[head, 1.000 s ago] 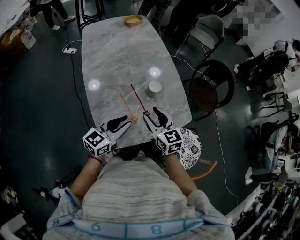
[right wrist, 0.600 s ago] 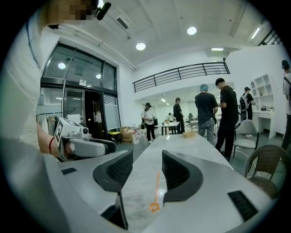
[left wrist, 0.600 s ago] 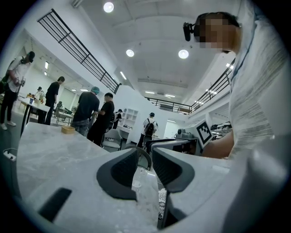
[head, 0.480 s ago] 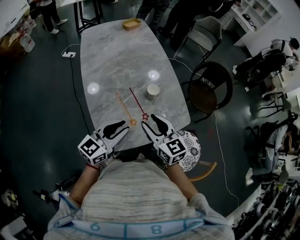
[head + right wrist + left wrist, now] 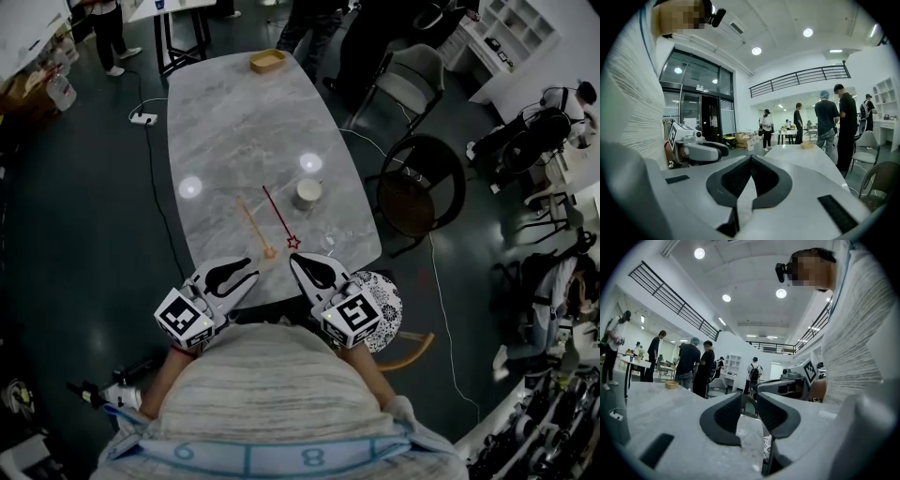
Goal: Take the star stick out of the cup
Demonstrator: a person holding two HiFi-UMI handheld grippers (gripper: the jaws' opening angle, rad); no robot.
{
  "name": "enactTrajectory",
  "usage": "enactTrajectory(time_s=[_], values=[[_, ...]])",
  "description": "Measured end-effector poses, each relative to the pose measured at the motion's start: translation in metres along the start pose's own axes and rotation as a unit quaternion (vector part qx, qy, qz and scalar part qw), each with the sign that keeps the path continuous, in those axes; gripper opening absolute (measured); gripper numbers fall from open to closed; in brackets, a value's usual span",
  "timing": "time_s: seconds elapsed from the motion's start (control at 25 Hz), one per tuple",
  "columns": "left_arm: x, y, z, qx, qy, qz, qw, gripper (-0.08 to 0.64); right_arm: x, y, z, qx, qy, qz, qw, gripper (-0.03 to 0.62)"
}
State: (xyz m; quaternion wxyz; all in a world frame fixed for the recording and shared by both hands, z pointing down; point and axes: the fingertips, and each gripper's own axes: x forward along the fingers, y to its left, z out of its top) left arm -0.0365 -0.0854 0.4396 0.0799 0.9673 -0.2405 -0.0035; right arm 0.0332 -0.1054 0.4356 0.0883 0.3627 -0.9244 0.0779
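The red star stick (image 5: 278, 216) lies flat on the marble table (image 5: 234, 122), star end toward me, left of the pale cup (image 5: 307, 194). An orange star stick (image 5: 253, 225) lies beside it. Both sticks are outside the cup. My left gripper (image 5: 251, 273) hangs over the table's near edge, short of the orange star, and a narrow gap shows between its jaws in the left gripper view (image 5: 749, 397). My right gripper (image 5: 299, 259) sits below the red star, apart from it. Its jaws are closing; the tips meet with nothing between them in the right gripper view (image 5: 751, 157).
A small wooden tray (image 5: 267, 62) stands at the table's far end. Dark chairs (image 5: 422, 178) stand to the right of the table, and a patterned stool (image 5: 382, 295) is by my right arm. People stand beyond the far end. A cable (image 5: 155, 178) runs along the floor on the left.
Both grippers drew back toward my body, away from the sticks' star ends. The right gripper's jaws, spread wide before, have come together.
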Motion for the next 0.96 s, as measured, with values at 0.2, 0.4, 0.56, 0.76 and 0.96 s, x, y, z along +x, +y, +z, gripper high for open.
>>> enactTrajectory(time_s=[0.2,0.4,0.56,0.76,0.96], values=[[-0.014,-0.002,0.01,-0.016,-0.013,0.023,0.9995,0.1,-0.014,0.003,0.008,0.021,-0.005,0.001,1.0,0.009],[-0.014,-0.007,0.013,-0.011,-0.014,0.016,0.9997,0.1,-0.018,0.009,0.011,0.019,0.004,0.012,1.0,0.009],[-0.013,-0.011,0.011,-0.022,-0.006,0.016,0.9996,0.1,-0.019,0.011,0.009,0.018,-0.003,0.023,1.0,0.009],[-0.008,-0.024,0.008,-0.024,0.002,-0.001,0.9997,0.1,-0.021,0.018,0.007,0.033,0.0,0.038,0.999,0.009],[-0.006,-0.031,0.001,-0.03,0.017,-0.002,0.9994,0.1,-0.028,0.02,-0.003,0.04,0.007,0.044,0.998,0.009]])
